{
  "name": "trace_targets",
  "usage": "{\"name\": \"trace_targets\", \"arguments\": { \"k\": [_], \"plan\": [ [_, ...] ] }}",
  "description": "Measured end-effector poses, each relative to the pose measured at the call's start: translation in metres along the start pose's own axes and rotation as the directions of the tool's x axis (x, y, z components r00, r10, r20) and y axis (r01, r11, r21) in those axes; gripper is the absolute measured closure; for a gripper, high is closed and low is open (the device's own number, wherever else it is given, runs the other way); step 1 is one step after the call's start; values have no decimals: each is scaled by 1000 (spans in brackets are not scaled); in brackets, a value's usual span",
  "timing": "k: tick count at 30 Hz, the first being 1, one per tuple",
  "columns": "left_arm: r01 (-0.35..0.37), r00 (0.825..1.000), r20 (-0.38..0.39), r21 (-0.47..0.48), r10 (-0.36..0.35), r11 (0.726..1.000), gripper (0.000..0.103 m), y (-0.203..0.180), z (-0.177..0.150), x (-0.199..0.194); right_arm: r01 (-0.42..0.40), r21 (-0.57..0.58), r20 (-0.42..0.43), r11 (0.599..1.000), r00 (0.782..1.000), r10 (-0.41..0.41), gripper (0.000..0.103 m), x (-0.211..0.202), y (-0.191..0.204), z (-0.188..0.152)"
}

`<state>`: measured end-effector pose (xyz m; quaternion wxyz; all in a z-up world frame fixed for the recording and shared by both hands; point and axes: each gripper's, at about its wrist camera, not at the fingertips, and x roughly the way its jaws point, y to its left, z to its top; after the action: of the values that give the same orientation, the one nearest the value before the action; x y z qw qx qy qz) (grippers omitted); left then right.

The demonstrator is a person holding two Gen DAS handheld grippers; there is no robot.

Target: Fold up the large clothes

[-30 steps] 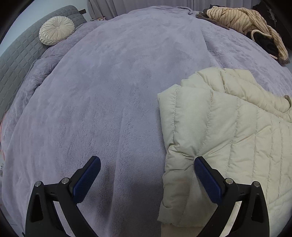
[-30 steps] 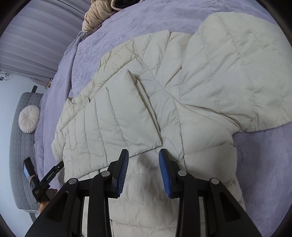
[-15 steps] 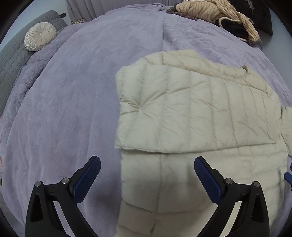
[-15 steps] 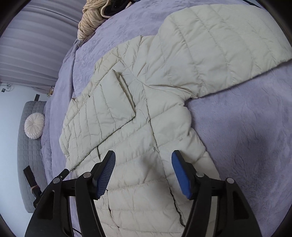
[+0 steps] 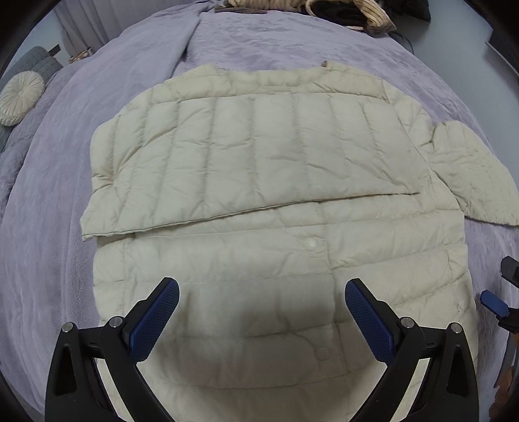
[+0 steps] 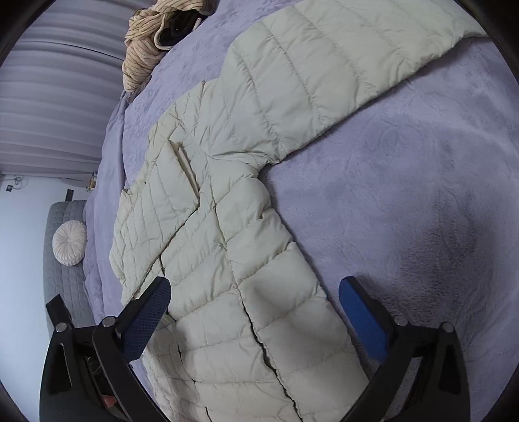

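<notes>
Your left tongs [image 5: 262, 316] & right tongs [image 6: 254, 319] gape wide, holding nothing, over the jacket [image 5: 259, 181], left sleeve folded across.

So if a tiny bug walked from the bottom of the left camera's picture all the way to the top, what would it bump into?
Left gripper with its blue fingers → round snap button → edge of the folded-over sleeve → jacket collar → purple blanket → pile of striped and black clothes.
</notes>
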<state>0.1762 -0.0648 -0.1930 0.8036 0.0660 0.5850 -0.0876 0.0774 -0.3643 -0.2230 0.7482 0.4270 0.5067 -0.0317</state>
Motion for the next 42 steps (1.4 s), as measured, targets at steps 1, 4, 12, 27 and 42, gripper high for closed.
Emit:
{"name": "trace_targets", "arguments": {
  "k": [1,4,12,27,42],
  "plan": [
    [6,1000,-4,11,-6,1000,0,-7,-1,1,-3,5,2,1000,1000,3,0,-1,-4,1],
    [21,1000,-17,35,-20,999,0,-26,-1,3,3,32,9,999,1000,-3,0,-4,-15,2],
    [42,999,-29,93,-39,995,0,-67,4,9,32,99,45,995,998,-37,0,-23,-48,22],
    [54,998,-22,108,-52,993,0,-114,19,15,-78,263,297,962,955,-4,0,-85,-124,128],
    [51,999,2,68,-51,996,0,-129,35,17,-318,417,422,852,897,129,48,-94,-162,185]
  ]
}}
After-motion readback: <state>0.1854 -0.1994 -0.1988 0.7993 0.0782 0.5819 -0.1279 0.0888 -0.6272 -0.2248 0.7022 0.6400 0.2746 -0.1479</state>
